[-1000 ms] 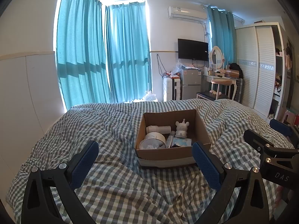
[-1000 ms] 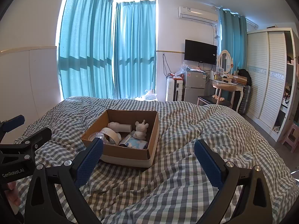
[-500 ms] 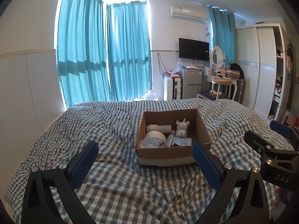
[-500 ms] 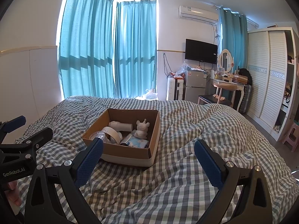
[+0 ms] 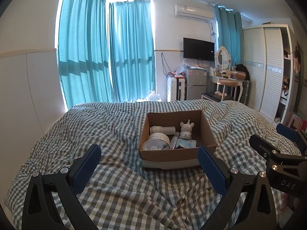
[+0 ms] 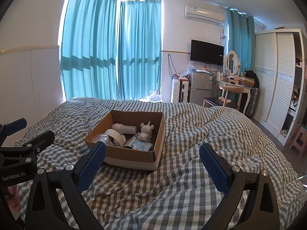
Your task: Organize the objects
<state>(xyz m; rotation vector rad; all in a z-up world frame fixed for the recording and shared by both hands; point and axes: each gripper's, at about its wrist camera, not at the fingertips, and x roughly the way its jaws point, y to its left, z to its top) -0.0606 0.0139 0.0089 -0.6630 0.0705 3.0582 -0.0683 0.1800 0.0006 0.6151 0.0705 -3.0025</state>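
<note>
An open cardboard box (image 5: 173,154) sits on the checked duvet (image 5: 119,134). Inside lie a white animal figurine (image 5: 186,128), a white cylinder (image 5: 162,129), a roll of white tape (image 5: 159,138), a clear round lid (image 5: 153,146) and a blue-white packet (image 5: 186,143). My left gripper (image 5: 148,161) is open and empty, held short of the box. My right gripper (image 6: 152,162) is open and empty, just right of the box (image 6: 132,158); the figurine (image 6: 146,131) and tape (image 6: 115,136) show there too. Each gripper appears at the edge of the other's view.
The bed fills the foreground. Teal curtains (image 5: 107,57) hang behind it. A small fridge (image 5: 195,84), a dressing table with chair (image 5: 228,84) and a white wardrobe (image 5: 268,71) stand at the back right. A pink stool (image 6: 301,140) is beside the bed.
Both views have shifted only slightly; the box sits a little lower in frame. The grippers stay open and nothing in the box has moved.
</note>
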